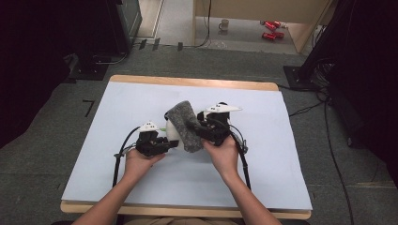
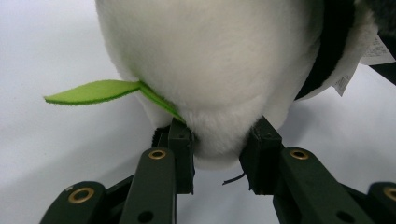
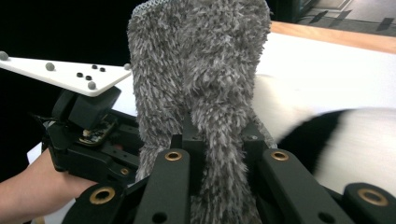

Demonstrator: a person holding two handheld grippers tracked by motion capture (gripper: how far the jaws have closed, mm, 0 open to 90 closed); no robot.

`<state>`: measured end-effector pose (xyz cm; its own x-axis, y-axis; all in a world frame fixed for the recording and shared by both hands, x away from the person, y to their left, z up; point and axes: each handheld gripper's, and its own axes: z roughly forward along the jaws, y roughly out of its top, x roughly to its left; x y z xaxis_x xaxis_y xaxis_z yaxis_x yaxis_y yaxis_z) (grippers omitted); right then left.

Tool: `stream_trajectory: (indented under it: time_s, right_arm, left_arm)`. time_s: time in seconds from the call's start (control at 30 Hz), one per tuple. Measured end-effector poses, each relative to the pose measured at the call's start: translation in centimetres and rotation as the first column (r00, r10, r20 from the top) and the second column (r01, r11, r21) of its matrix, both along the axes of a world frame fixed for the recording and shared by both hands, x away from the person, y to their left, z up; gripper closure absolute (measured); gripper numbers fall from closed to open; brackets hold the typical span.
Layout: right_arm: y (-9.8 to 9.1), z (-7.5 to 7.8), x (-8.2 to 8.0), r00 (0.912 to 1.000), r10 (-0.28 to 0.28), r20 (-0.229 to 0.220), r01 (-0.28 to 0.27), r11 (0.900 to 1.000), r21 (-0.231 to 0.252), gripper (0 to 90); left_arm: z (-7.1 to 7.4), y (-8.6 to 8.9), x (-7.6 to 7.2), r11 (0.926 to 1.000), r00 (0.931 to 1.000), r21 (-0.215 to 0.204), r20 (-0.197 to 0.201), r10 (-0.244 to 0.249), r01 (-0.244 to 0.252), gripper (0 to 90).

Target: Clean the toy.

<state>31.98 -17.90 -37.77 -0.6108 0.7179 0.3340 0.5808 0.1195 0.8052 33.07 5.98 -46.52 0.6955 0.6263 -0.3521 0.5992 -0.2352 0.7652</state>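
A white plush toy (image 1: pixel 172 132) with a black band (image 2: pixel 332 42) and a green felt leaf (image 2: pixel 95 91) lies at the middle of the white sheet (image 1: pixel 112 140). My left gripper (image 1: pixel 172 142) comes in from the left, and its jaws pinch a bulge of the white plush (image 2: pixel 219 70); my left gripper (image 2: pixel 218 140) is shut on it. A grey fuzzy cloth (image 1: pixel 185 123) lies over the toy's right side. My right gripper (image 1: pixel 198 131) holds that grey cloth (image 3: pixel 201 70) from the right, with my right gripper (image 3: pixel 219 137) shut on a fold of it.
The sheet covers a wooden table (image 1: pixel 197 83) with grey floor around it. Black stands (image 1: pixel 324 56) flank the far corners. A mug (image 1: pixel 224 24) and red objects (image 1: pixel 271 29) sit on the floor far behind. Cables (image 1: pixel 118 161) trail from both grippers.
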Motion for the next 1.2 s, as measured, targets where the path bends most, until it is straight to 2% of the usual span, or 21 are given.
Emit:
stream_trajectory:
  time_s: [0.13,0.23,0.3,0.37,0.5,0.53,0.63,0.77,1.03,1.2]
  right_arm:
    - [1.3,-0.5,0.0,0.9995,0.022,-0.024,-0.022,0.9997,0.007,78.8]
    - [2.1,-1.7,0.2,0.9993,0.022,-0.032,-0.024,0.9975,-0.066,78.5]
    - [1.8,-2.3,0.4,0.9997,0.018,-0.016,-0.019,0.9975,-0.068,78.7]
    - [1.3,-2.2,0.6,0.9999,0.012,-0.008,-0.013,0.9967,-0.080,78.8]
    - [0.0,-1.7,0.7,0.9985,-0.044,0.033,0.048,0.9890,-0.140,78.6]
    - [-0.6,-1.6,0.8,0.9976,-0.062,0.030,0.066,0.9879,-0.141,78.7]
    - [-2.7,-1.3,1.2,0.9945,-0.104,0.018,0.105,0.9899,-0.096,78.8]
    - [-4.5,-0.8,1.2,0.9890,-0.145,0.026,0.147,0.9864,-0.074,78.6]
    - [-8.0,-0.3,1.0,0.9742,-0.223,0.031,0.225,0.9733,-0.047,78.5]
    - [-9.0,-0.6,0.7,0.9697,-0.244,0.019,0.244,0.9685,-0.048,78.4]
  left_arm:
    - [0.1,-0.3,-0.3,1.0000,0.9999,-0.003,0.012,0.005,-0.005,68.7]
    - [0.1,-0.4,-0.4,1.0000,0.9999,0.005,0.012,0.008,-0.008,68.7]
    - [0.0,-0.3,-0.3,1.0000,1.0000,-0.003,-0.001,0.006,-0.006,68.7]
    - [0.1,-0.2,-0.2,0.9999,1.0000,-0.009,-0.004,0.009,-0.009,68.7]
    - [0.0,0.1,0.3,0.9999,0.9997,-0.010,-0.024,0.007,-0.008,68.8]
    - [0.0,0.1,0.4,0.9999,0.9996,-0.015,-0.027,0.003,-0.003,68.8]
    - [0.0,0.2,0.7,0.9997,0.9992,-0.016,-0.035,-0.017,0.017,68.8]
    - [0.2,0.3,1.1,0.9995,0.9989,-0.011,-0.036,-0.031,0.030,68.8]
    - [0.4,0.7,2.1,0.9982,0.9971,0.000,-0.045,-0.060,0.060,68.7]
    - [0.8,0.8,2.6,0.9966,0.9955,0.009,-0.048,-0.081,0.082,68.8]
